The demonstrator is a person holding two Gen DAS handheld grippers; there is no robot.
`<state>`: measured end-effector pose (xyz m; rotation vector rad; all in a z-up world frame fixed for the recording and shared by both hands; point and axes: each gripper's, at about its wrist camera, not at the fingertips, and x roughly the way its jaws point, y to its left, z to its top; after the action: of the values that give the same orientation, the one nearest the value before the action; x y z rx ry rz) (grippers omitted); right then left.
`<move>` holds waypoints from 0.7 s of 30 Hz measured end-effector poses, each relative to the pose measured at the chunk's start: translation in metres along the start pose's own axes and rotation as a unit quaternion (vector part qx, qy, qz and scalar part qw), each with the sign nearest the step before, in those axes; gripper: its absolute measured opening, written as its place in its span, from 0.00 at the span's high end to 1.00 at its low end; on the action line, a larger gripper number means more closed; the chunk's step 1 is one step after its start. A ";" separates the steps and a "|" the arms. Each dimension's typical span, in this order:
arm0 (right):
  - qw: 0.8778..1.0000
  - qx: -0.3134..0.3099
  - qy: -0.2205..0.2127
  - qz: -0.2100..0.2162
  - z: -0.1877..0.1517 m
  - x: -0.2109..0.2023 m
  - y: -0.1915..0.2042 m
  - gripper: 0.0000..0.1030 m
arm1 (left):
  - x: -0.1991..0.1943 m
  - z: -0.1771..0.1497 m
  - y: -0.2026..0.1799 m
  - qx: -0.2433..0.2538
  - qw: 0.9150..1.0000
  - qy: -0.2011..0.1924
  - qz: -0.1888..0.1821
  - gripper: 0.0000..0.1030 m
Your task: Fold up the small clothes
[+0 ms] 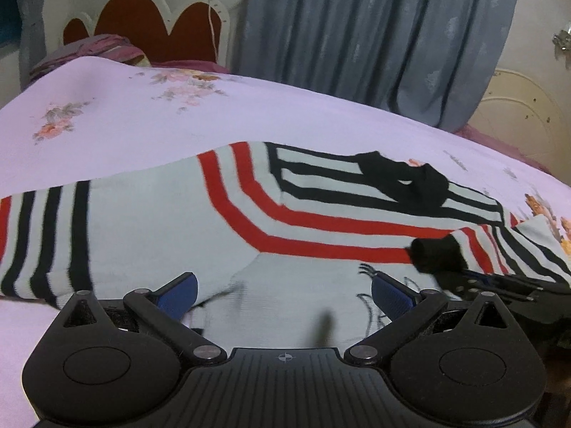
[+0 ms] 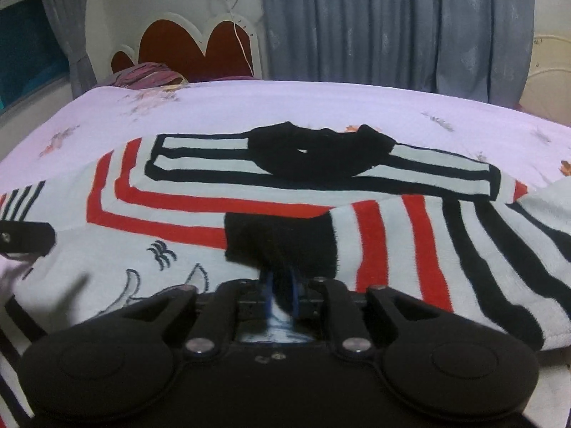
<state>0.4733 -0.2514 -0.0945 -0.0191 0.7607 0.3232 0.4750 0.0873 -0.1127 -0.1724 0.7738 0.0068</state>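
Observation:
A small white sweater (image 1: 160, 221) with red and black stripes lies flat on the lilac bed sheet (image 1: 142, 125), its black collar (image 2: 321, 153) on the far side. One striped sleeve is folded across the chest, and its black cuff (image 2: 282, 235) rests on the red stripes. My right gripper (image 2: 281, 278) has its blue pads a narrow gap apart, with the cuff's near edge between them. The left wrist view shows that gripper (image 1: 460, 278) at the right behind the cuff (image 1: 435, 253). My left gripper (image 1: 283, 285) stands open low over the sweater's white body and holds nothing.
A red and white headboard (image 1: 150, 21) and a purple pillow (image 1: 103, 48) stand at the far left of the bed. Grey-blue curtains (image 1: 374, 35) hang behind it, and white furniture (image 1: 517, 114) stands at the right. Bare floral sheet (image 2: 249, 103) stretches beyond the sweater.

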 end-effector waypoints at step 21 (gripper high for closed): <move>0.965 0.167 -0.115 -0.168 -0.024 -0.126 -0.124 0.78 | 0.085 0.010 -0.099 -0.063 0.985 0.075 -0.142 0.46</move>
<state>0.4080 -0.4077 -0.0380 0.2034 0.5609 -0.1293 0.5498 -0.0132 -0.1493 -0.4058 0.8940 -0.2314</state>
